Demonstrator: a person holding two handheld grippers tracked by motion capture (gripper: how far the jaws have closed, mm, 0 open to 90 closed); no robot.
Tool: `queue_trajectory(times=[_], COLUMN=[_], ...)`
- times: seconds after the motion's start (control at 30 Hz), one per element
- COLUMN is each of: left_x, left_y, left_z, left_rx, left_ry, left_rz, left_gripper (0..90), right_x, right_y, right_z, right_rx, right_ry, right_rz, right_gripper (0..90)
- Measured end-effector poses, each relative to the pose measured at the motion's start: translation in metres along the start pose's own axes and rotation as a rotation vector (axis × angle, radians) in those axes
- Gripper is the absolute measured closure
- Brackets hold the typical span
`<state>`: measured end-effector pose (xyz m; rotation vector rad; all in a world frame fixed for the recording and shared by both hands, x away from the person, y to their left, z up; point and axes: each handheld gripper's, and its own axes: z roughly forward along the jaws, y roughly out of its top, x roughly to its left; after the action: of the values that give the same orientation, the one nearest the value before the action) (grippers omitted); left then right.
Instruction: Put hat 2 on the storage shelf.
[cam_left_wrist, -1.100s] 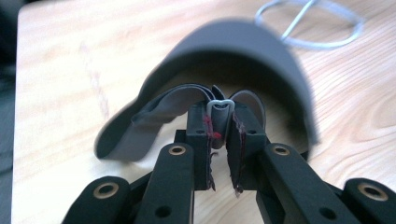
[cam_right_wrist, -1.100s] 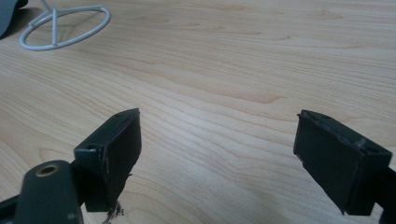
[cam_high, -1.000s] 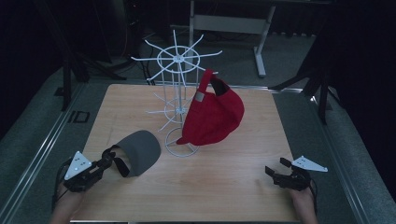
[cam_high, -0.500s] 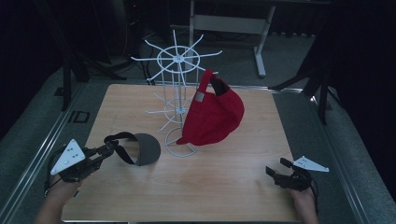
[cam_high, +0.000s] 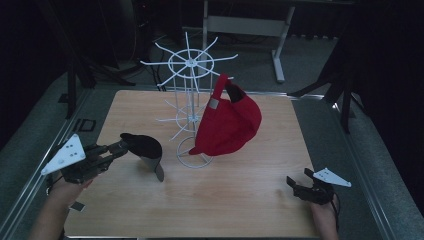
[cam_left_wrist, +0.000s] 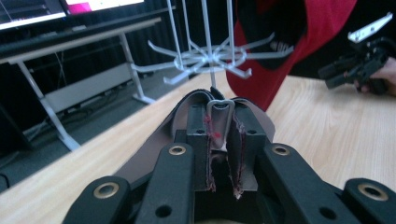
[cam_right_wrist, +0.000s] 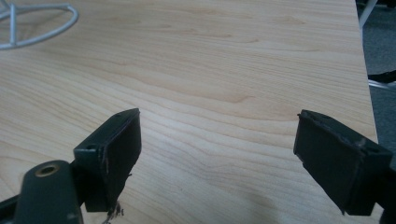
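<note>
My left gripper is shut on the back edge of a dark grey cap and holds it off the table, left of the rack, with the brim hanging down. In the left gripper view the cap's band is pinched between the pads of the left gripper. A red cap hangs on an arm of the white wire rack at mid-table. My right gripper rests low at the front right, open, and the right gripper has nothing but bare wood between its jaws.
The wooden table has free room in front of and to the right of the rack's ring base. A white-legged desk stands on the floor behind. The right gripper shows far off beyond the red cap.
My left gripper has risen with the grey cap, which has come off the table and now hangs with its brim down. The right gripper has stayed where it was.
</note>
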<state>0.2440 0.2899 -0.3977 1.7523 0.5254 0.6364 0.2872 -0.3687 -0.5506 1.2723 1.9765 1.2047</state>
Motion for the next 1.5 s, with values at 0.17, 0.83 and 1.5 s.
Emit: queue_trajectory(times=[0.17, 0.83, 1.5], left_x=[0.001, 0.01, 0.01], left_y=[0.02, 0.107, 0.166], left_z=[-0.007, -0.008, 0.018], left_rx=[-0.022, -0.114, -0.14], left_ry=[-0.049, -0.047, -0.082], left_rz=[0.036, 0.123, 0.169], left_gripper=[80.6, 80.6, 80.6], right_x=[0.0, 0.001, 0.0], right_y=[0.001, 0.0, -0.001], right_z=[0.0, 0.0, 0.0], right_rx=[-0.002, 0.011, 0.019], right_ry=[0.003, 0.009, 0.013], right_rz=[-0.003, -0.005, -0.005], right_gripper=[14.9, 15.0, 14.9])
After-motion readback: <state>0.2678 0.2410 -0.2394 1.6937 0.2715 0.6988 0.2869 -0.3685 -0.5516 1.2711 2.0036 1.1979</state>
